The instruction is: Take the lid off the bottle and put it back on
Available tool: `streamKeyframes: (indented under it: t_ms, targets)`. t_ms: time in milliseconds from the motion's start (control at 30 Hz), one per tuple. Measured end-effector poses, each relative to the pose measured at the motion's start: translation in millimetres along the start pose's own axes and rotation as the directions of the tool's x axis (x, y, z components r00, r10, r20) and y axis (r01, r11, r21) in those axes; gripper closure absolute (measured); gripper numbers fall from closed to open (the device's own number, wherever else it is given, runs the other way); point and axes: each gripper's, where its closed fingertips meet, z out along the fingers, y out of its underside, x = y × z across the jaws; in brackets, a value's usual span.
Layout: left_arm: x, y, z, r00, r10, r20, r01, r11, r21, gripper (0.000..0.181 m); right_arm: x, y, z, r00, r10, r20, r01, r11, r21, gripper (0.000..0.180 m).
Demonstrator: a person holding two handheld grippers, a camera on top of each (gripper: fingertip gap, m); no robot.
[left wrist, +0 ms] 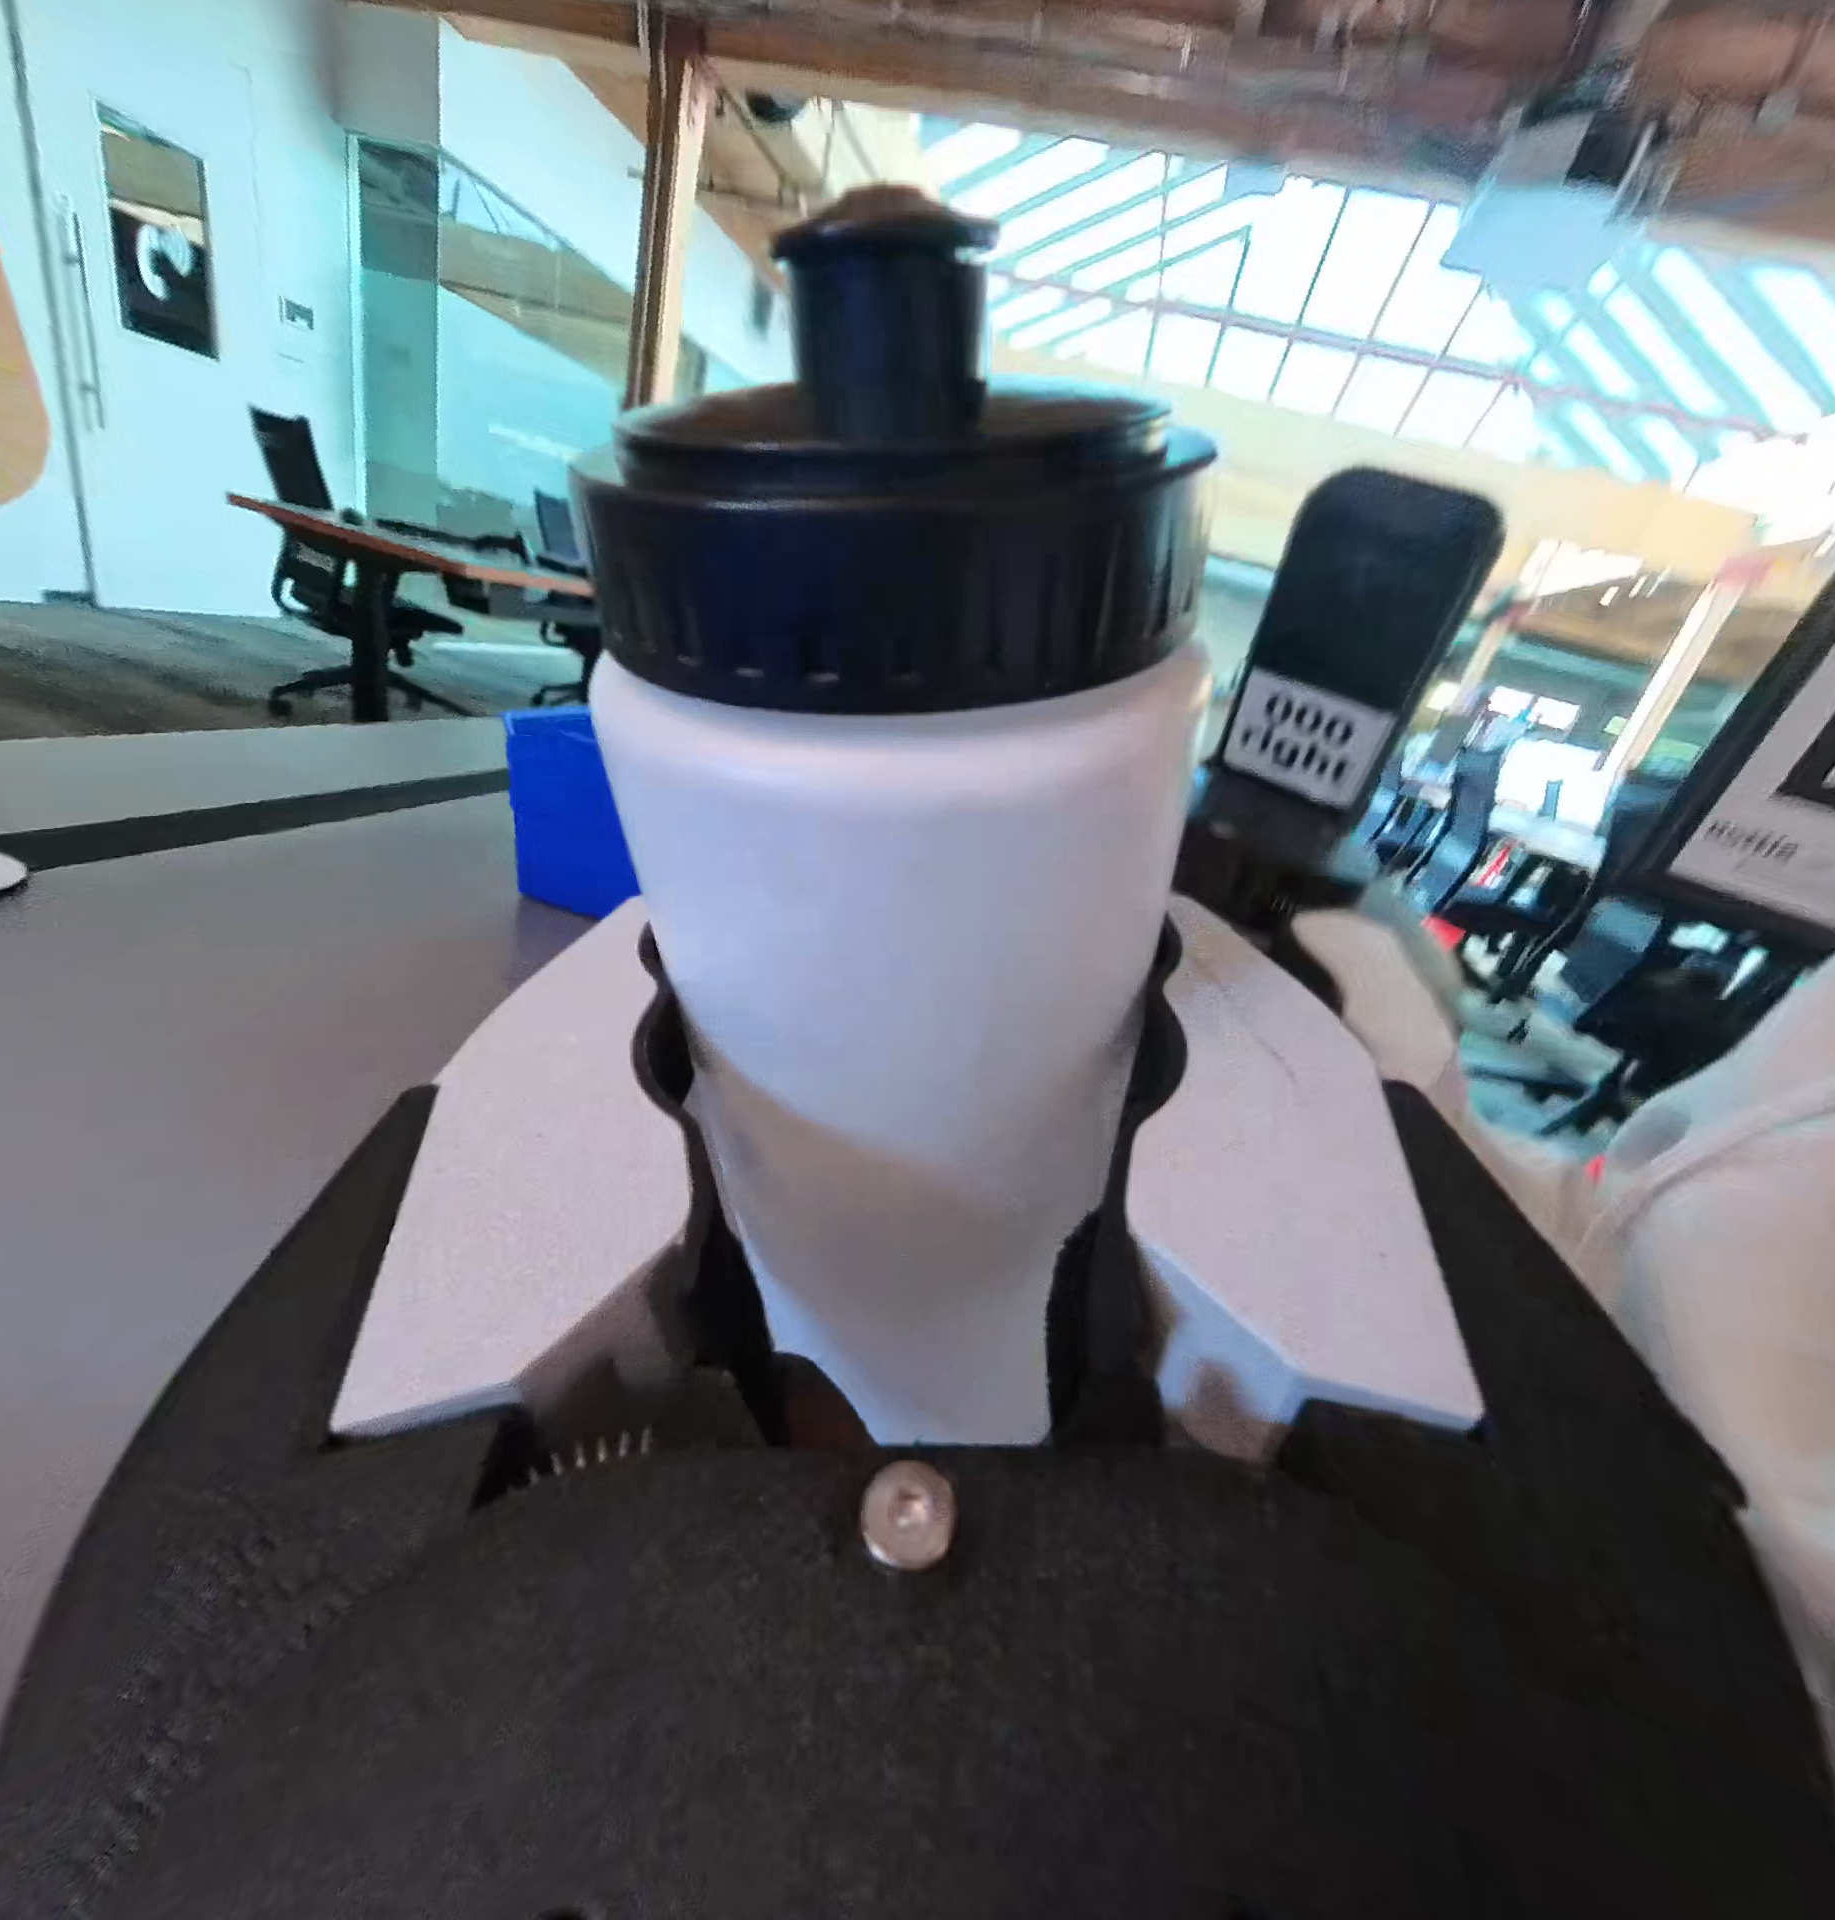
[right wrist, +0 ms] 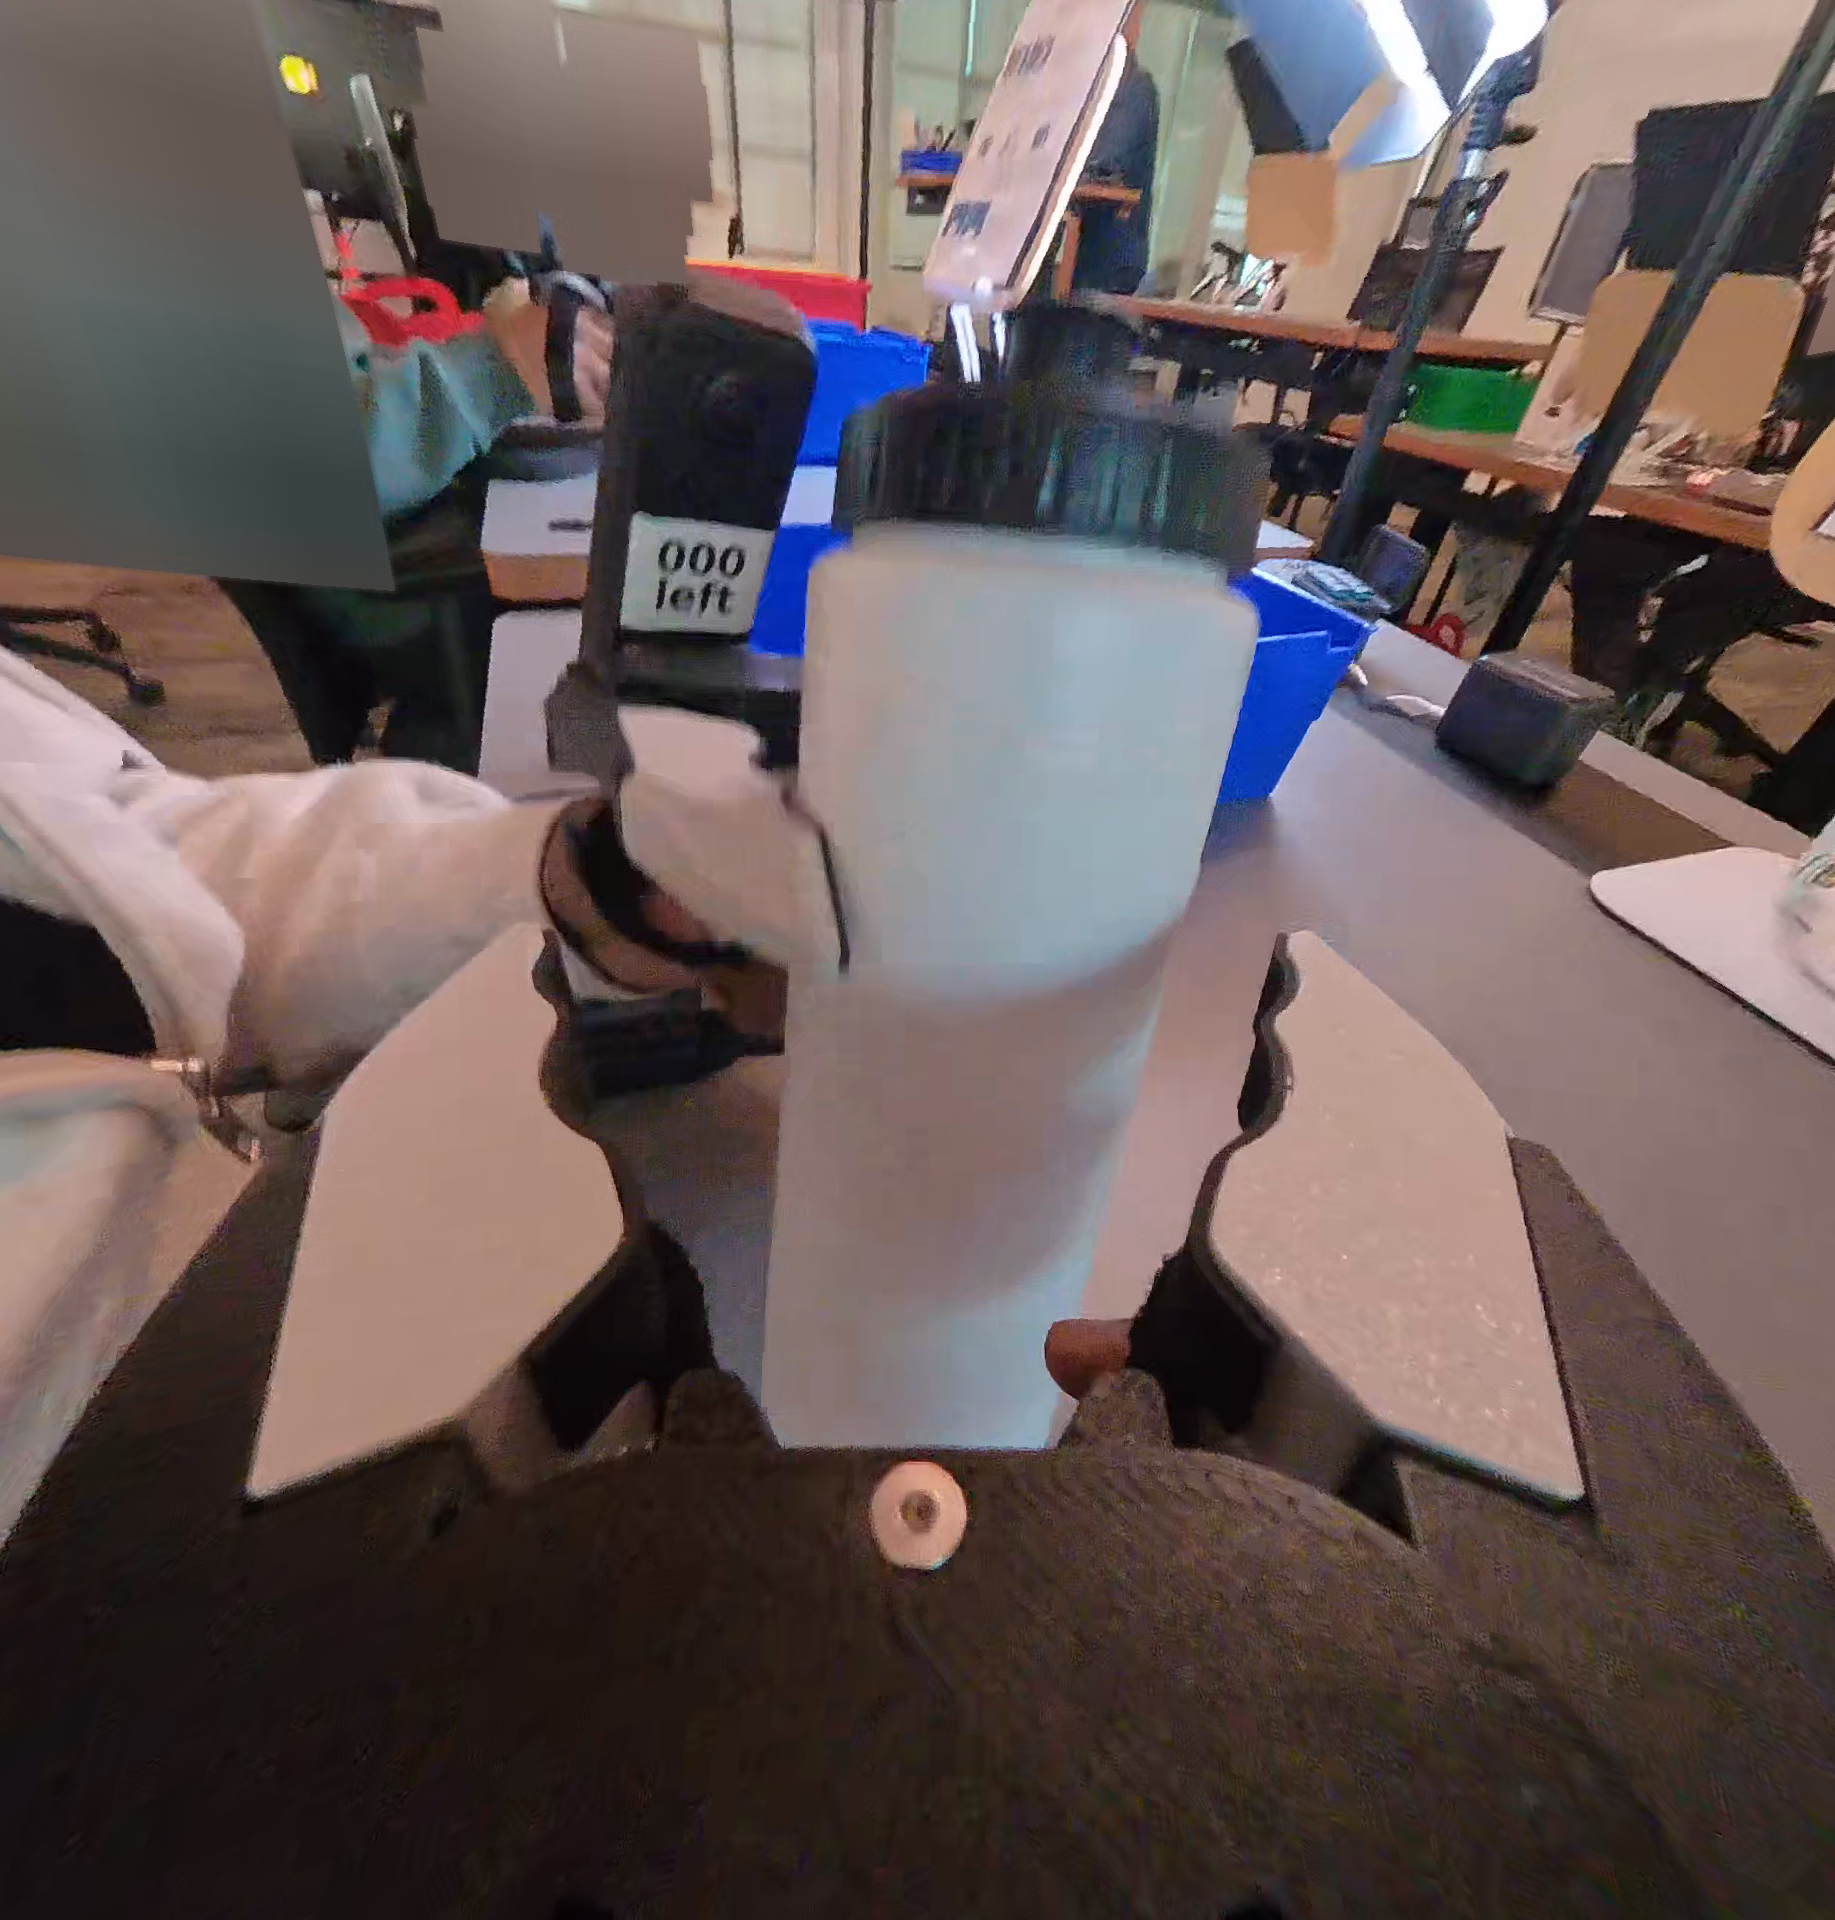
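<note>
The white bottle (left wrist: pixel 892 987) stands upright between the fingers of the left hand-held gripper (left wrist: pixel 905 997), whose dark pads press its sides — a firm clamp around the body below the shoulder. Its black lid (left wrist: pixel 892 561) sits on the neck, with the spout above. The bottle's base is hidden behind the gripper's black body, so whether it rests on the dark tabletop (left wrist: pixel 217 987) cannot be told.

In the right wrist view the same bottle (right wrist: pixel 996 935) rises between the spread fingers of the right hand-held gripper (right wrist: pixel 944 1039), which stand apart from it with a clear gap on either side: open, gripping nothing. The lid (right wrist: pixel 1048 468) is blurred here and its spout is hard to make out. Left of the bottle, a gloved hand (right wrist: pixel 705 831) holds the left hand-held gripper, largely covered by the bottle.

Behind the bottle a blue bin (right wrist: pixel 1287 675) is partly hidden; further right of the bottle lies a small dark box (right wrist: pixel 1521 717). A grey patch covers the upper left.
</note>
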Motion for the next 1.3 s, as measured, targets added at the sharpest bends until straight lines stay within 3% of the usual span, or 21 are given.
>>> streamKeyframes:
  t_ms: [67, 167, 200, 233, 300, 400, 433, 567, 733, 900, 1000, 1067, 1300]
  targets:
    - [-3, -19, -9, 0.995, -0.095, -0.037, 0.099, 0.987, 0.129, 0.096, -1, 15, 3, 0.998, -0.054, 0.024, 0.056, 0.997, -0.059, 0.056]
    - [-5, -37, -21, 0.99, -0.119, -0.073, 0.134, 0.959, 0.249, 0.096, -3, 35, 15, 0.994, -0.103, 0.021, 0.106, 0.98, -0.168, 0.057]
    - [-3, -40, -24, 0.989, -0.118, -0.089, 0.138, 0.954, 0.267, 0.096, -3, 40, 19, 0.99, -0.139, 0.009, 0.138, 0.971, -0.197, 0.063]
    - [-2, -41, -24, 0.989, -0.114, -0.093, 0.136, 0.951, 0.279, 0.096, -1, 45, 22, 0.984, -0.177, -0.016, 0.168, 0.96, -0.226, 0.082]
    - [-2, -44, -26, 0.992, -0.092, -0.082, 0.112, 0.949, 0.293, 0.095, -2, 46, 27, 0.985, -0.163, -0.052, 0.145, 0.956, -0.254, 0.088]
    - [2, -54, -32, 0.993, -0.065, -0.099, 0.095, 0.933, 0.348, 0.092, -4, 36, 31, 0.982, -0.171, -0.076, 0.153, 0.968, -0.198, 0.09]
    - [3, -58, -34, 0.993, -0.062, -0.101, 0.095, 0.925, 0.367, 0.082, -1, 31, 30, 0.979, -0.176, -0.102, 0.157, 0.973, -0.17, 0.092]
    - [1, -63, -38, 1.0, 0.005, -0.023, 0.004, 0.921, 0.39, 0.073, 21, 11, 9, 0.958, -0.165, -0.233, 0.149, 0.985, -0.085, 0.094]
    - [-4, -57, -34, 0.996, 0.057, 0.064, -0.077, 0.93, 0.359, 0.083, 73, -18, -57, 0.862, -0.158, -0.482, 0.148, 0.987, -0.059, 0.094]
    - [-7, -49, -28, 0.994, 0.062, 0.086, -0.086, 0.945, 0.315, 0.092, 150, -25, -174, 0.626, -0.125, -0.77, -0.012, 0.985, -0.17, 0.094]
    - [-9, -46, -27, 0.992, 0.076, 0.105, -0.104, 0.951, 0.292, 0.093, 188, 3, -234, 0.474, -0.151, -0.867, -0.188, 0.945, -0.267, 0.094]
    - [-9, -44, -25, 0.99, 0.087, 0.112, -0.115, 0.953, 0.281, 0.095, 205, 35, -259, 0.429, -0.146, -0.892, -0.318, 0.9, -0.3, 0.094]
    - [-10, -34, -19, 0.986, 0.115, 0.121, -0.139, 0.966, 0.219, 0.096, 218, 139, -271, 0.452, 0.0, -0.892, -0.634, 0.703, -0.321, 0.098]
